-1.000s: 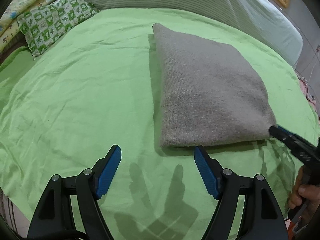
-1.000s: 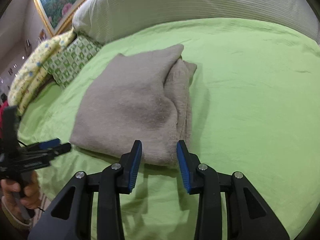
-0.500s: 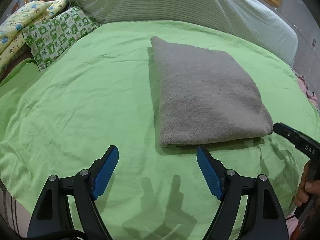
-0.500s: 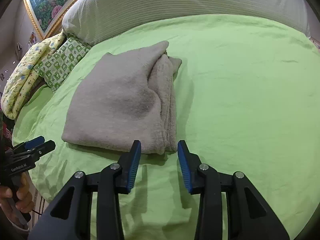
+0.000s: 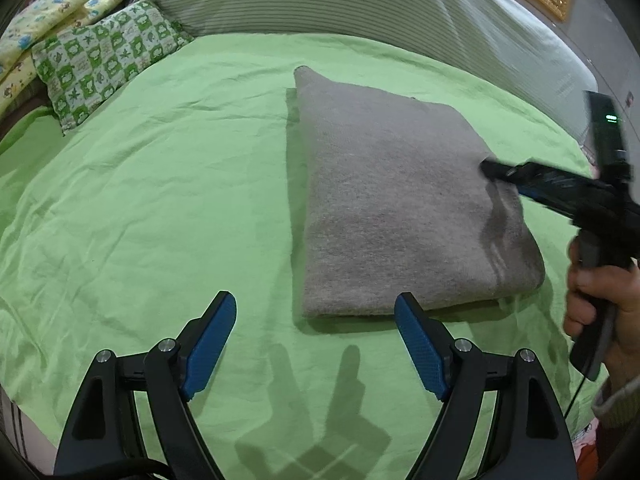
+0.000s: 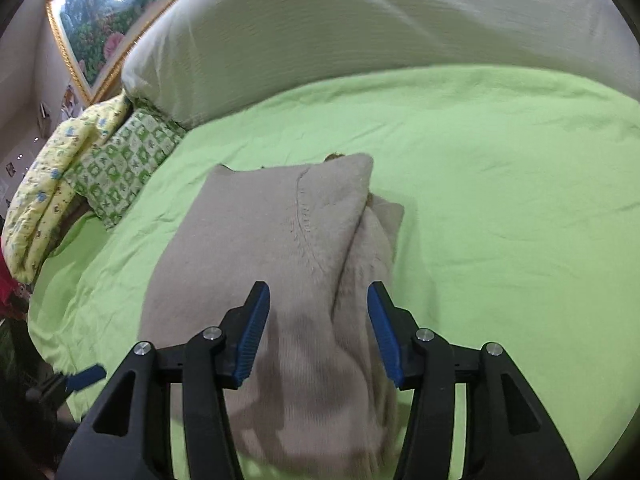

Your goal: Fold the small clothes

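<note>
A grey knit garment (image 5: 392,200) lies folded into a neat rectangle on the green bedsheet (image 5: 160,184). My left gripper (image 5: 314,340) is open and empty, just short of the garment's near edge. My right gripper (image 6: 318,330) is open, hovering over the near part of the garment (image 6: 288,248), with nothing between its fingers. In the left wrist view the right gripper (image 5: 520,178) reaches over the garment's right edge. The garment's right side shows layered folds in the right wrist view.
A green checked pillow (image 5: 100,64) and a yellow patterned quilt (image 6: 52,184) lie at the far left. A large striped pale cushion (image 5: 360,4) runs along the head of the bed. A gold-framed picture (image 6: 104,20) hangs behind.
My right gripper has moved forward over the garment and its jaws have opened wider. My left gripper has barely moved and stays open.
</note>
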### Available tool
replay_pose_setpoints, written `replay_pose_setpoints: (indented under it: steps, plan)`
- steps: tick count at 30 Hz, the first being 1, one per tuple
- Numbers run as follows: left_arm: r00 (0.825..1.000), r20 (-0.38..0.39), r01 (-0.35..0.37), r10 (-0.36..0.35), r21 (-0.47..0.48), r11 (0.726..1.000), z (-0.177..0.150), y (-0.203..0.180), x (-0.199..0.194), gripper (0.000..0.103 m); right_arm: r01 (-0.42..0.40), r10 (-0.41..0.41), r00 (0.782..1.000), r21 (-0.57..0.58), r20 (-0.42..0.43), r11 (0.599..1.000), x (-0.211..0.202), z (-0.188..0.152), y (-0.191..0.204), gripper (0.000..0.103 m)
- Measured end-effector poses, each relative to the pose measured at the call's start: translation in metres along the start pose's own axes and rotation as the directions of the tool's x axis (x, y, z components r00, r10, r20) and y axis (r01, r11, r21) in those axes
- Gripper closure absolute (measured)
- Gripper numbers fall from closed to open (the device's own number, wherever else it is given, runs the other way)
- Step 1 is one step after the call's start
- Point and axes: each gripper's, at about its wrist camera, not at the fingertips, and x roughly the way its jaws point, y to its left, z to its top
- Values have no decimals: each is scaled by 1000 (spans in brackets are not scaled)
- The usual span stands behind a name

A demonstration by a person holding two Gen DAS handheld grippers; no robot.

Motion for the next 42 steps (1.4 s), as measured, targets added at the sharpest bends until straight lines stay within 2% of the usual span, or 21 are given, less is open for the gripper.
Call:
replay_pose_setpoints:
  steps: [1, 2, 7, 10, 12, 13, 14, 16, 24, 32, 42]
  plan:
    - [1000, -2, 0, 0, 5, 1000, 0, 0, 1, 21, -8, 8, 999, -14, -33, 1000, 10, -1, 1, 79]
    - [1000, -5, -2, 2, 10, 1000, 0, -1, 1, 21, -17, 16, 999, -24, -44, 1000, 12, -2, 2, 88]
    - [1000, -2, 6, -6, 14, 1000, 3, -1, 3, 21, -37, 37, 999, 13, 17, 999, -8, -4, -8, 91]
    - [1000, -7, 15, -15, 9, 1000, 4, 2, 4, 21, -6, 6, 1000, 12, -22, 1000, 4, -12, -12, 91]
    - [1000, -9, 18, -18, 9, 1000, 4, 4, 3, 21, -8, 9, 999, 44, -36, 999, 11, -16, -18, 89]
    - [1000, -8, 18, -18, 7, 1000, 4, 5, 2, 21, -11, 13, 1000, 57, -29, 998, 9, -14, -18, 85]
    - [1000, -5, 21, -21, 4, 1000, 3, 6, 1, 21, -7, 9, 1000, 66, -23, 998, 5, -14, -17, 74]
    - [1000, 3, 23, -23, 2, 1000, 2, 5, -1, 21, 31, -31, 1000, 41, -3, 999, -6, -16, -12, 68]
    - [1000, 27, 1, -1, 12, 1000, -3, 1, -11, 20, 59, -59, 998, -3, 20, 998, -43, -48, -6, 66]
    - [998, 54, -16, 15, 26, 1000, -11, -6, -22, 15, 31, -27, 998, -62, 61, 998, -67, -80, 7, 42]
    - [997, 80, -10, 8, 33, 999, -28, -12, -28, 12, 18, -1, 991, -127, 131, 992, -86, -110, 20, 29]
